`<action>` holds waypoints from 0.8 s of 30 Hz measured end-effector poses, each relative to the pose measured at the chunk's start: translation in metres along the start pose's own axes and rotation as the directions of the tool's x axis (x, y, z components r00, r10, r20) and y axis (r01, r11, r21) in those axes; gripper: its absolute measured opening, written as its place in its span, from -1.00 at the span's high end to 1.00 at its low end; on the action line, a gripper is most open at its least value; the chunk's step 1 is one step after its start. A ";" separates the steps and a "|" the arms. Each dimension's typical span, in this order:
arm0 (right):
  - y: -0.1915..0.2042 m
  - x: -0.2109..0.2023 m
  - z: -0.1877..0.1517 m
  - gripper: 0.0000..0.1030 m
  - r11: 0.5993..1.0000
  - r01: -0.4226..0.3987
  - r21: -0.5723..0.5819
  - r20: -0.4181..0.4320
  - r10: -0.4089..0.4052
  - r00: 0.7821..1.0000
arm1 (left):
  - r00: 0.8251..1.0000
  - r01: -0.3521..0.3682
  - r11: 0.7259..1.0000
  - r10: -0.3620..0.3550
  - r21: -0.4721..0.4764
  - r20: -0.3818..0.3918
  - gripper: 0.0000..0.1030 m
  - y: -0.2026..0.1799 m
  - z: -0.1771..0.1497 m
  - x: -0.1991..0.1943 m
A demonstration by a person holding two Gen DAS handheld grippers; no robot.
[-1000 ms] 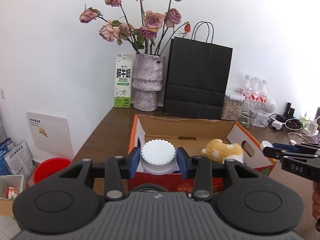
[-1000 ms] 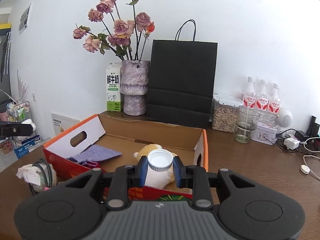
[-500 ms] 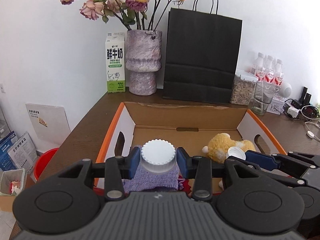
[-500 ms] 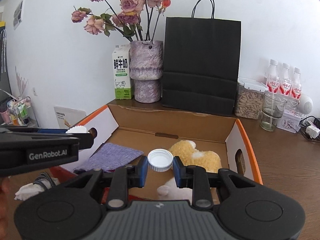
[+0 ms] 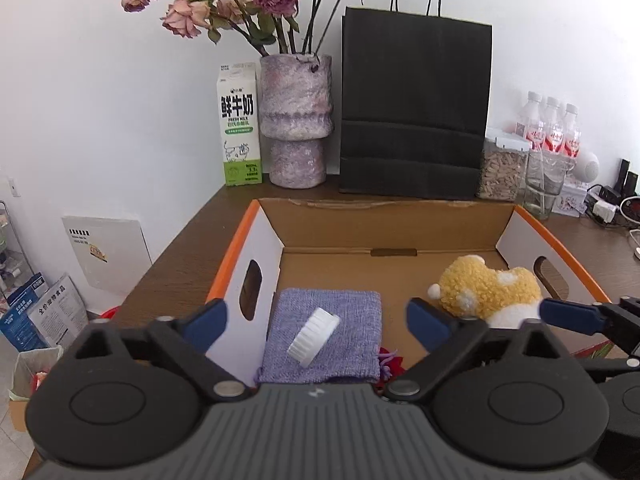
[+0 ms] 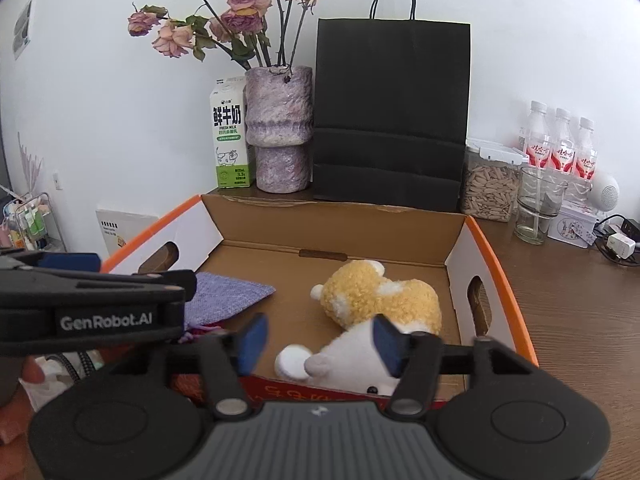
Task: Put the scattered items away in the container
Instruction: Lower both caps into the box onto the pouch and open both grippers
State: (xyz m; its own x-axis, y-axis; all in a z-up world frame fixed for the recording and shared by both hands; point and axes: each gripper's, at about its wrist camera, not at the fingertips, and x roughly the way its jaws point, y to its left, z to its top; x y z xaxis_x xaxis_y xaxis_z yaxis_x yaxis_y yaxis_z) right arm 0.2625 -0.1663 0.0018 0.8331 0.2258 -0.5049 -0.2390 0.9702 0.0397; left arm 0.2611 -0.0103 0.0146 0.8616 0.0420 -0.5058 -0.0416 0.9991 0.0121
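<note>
An orange-edged cardboard box (image 5: pixel 244 236) (image 6: pixel 496 264) holds a purple cloth pouch (image 5: pixel 352 312) (image 6: pixel 224 296) and a yellow-and-white plush toy (image 5: pixel 488 292) (image 6: pixel 380 296). My left gripper (image 5: pixel 318 320) hangs over the pouch with its jaws opening wide. A ribbed white lid (image 5: pixel 314 336) sits tilted over the pouch between them, touching neither pad. My right gripper (image 6: pixel 320 342) is over the plush, jaws opening. A blurred white round cap (image 6: pixel 292 362) is loose below them, against the plush's white part. The left gripper's fingers (image 6: pixel 120 284) cross the left of the right wrist view.
Behind the box along the wall stand a milk carton (image 5: pixel 240 128), a purple vase of dried roses (image 5: pixel 296 120) and a black paper bag (image 5: pixel 416 112). A seed jar (image 6: pixel 488 184), glass (image 6: pixel 536 208), water bottles (image 6: pixel 564 148) and cables (image 6: pixel 616 244) crowd the back right.
Both grippers moved forward and down over the box, then opened. The ribbed lid left the left jaws and dropped onto the pouch. The small cap left the right jaws.
</note>
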 end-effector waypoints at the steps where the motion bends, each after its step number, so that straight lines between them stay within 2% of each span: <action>1: -0.001 -0.004 0.000 -0.85 1.000 -0.004 0.005 0.022 0.004 1.000 | 1.000 0.000 1.000 0.000 -0.007 0.018 -1.00 0.002 0.001 -0.003; 4: -0.003 -0.012 0.002 -1.00 1.000 0.002 0.005 0.052 -0.003 0.999 | 0.999 0.000 1.000 0.001 -0.025 0.037 -1.00 0.007 0.003 -0.007; 12: -0.011 -0.016 -0.002 -1.00 0.998 0.025 0.052 0.067 -0.028 0.997 | 0.999 0.004 0.998 -0.001 -0.070 0.051 -1.00 0.017 0.000 -0.011; 22: -0.022 -0.044 -0.029 -1.00 0.994 0.069 0.090 0.137 -0.081 0.987 | 0.989 0.022 0.997 -0.011 -0.076 0.147 -1.00 0.028 -0.030 -0.038; 24: -0.022 -0.052 -0.035 -1.00 0.993 0.087 0.077 0.149 -0.098 0.984 | 0.983 0.005 0.997 0.010 -0.081 0.185 -1.00 0.032 -0.039 -0.047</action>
State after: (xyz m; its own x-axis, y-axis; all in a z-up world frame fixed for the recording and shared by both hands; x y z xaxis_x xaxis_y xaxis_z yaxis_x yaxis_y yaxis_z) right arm 0.2073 -0.2024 -0.0028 0.9174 0.1400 -0.3725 -0.1261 0.9901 0.0615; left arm 0.1995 0.0192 0.0056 0.9398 0.0534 -0.3375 -0.0780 0.9952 -0.0599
